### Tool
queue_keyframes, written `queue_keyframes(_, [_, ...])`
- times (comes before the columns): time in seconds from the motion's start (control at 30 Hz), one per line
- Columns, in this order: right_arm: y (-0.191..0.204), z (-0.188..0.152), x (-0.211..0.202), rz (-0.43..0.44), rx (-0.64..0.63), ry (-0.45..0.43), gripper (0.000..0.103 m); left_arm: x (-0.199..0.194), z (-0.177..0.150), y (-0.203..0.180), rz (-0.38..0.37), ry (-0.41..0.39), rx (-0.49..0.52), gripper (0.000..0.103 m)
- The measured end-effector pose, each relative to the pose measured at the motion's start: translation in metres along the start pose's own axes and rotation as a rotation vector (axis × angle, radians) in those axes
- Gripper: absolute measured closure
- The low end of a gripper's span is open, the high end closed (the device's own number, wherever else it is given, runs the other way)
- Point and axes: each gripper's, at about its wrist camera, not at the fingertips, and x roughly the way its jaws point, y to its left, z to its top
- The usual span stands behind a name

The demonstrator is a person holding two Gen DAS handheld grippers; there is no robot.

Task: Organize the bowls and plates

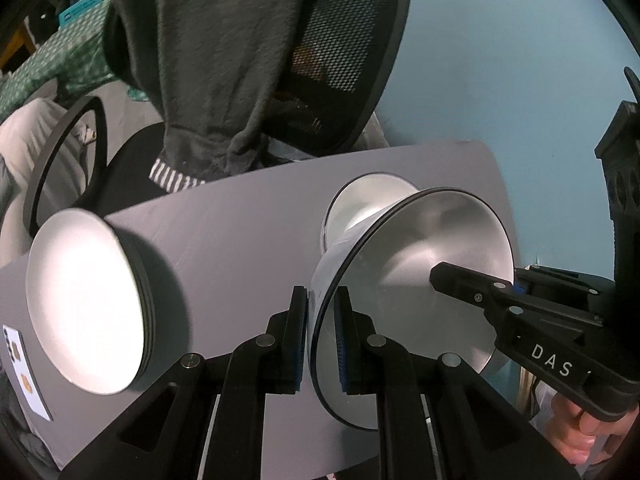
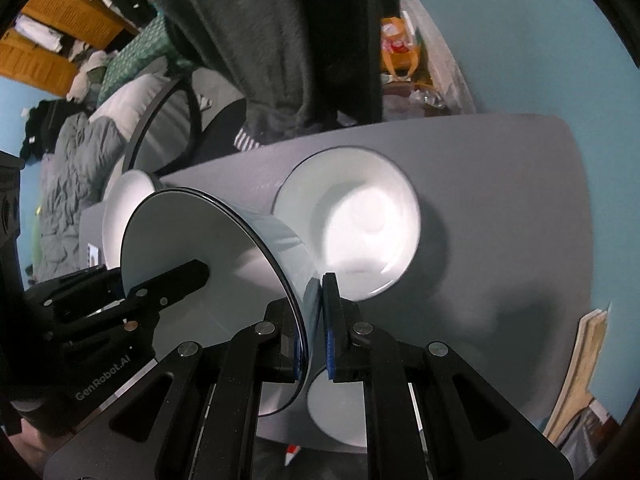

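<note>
Between both sets of fingers, we are pinching a bowl [image 1: 420, 280] by opposite rims, left gripper [image 1: 322, 340], right gripper [image 2: 316, 328], above the counter [image 1: 240, 220], plates [image 1: 84, 300] lying beyond the left fingers.

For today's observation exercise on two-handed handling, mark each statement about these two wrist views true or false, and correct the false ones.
1. Both grippers clamp the rim of the same bowl. True: the left gripper pinches one side of the rim and the right gripper the opposite side.
2. The held bowl sits flat on the grey table. False: it is tilted, raised off the table.
3. A stack of plates lies on the table. True.
4. The table holds no other bowl. False: a second bowl rests behind the held one.
5. A dark garment hangs over the office chair. True.
</note>
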Motion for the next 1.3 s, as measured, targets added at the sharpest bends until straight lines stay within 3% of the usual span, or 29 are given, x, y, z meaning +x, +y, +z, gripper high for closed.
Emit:
queue_keyframes(0.53, [-0.042,0.029,0.007,0.001,0.059,0.019,0.094,0.033,0.031,-0.023,0.027,0.055,0.049,0.091])
queue_keyframes(1.3, [-0.058,0.038,0.028,0.015,0.097,0.082,0.094,0.045,0.033,-0.026,0.034,0.089,0.05,0.091])
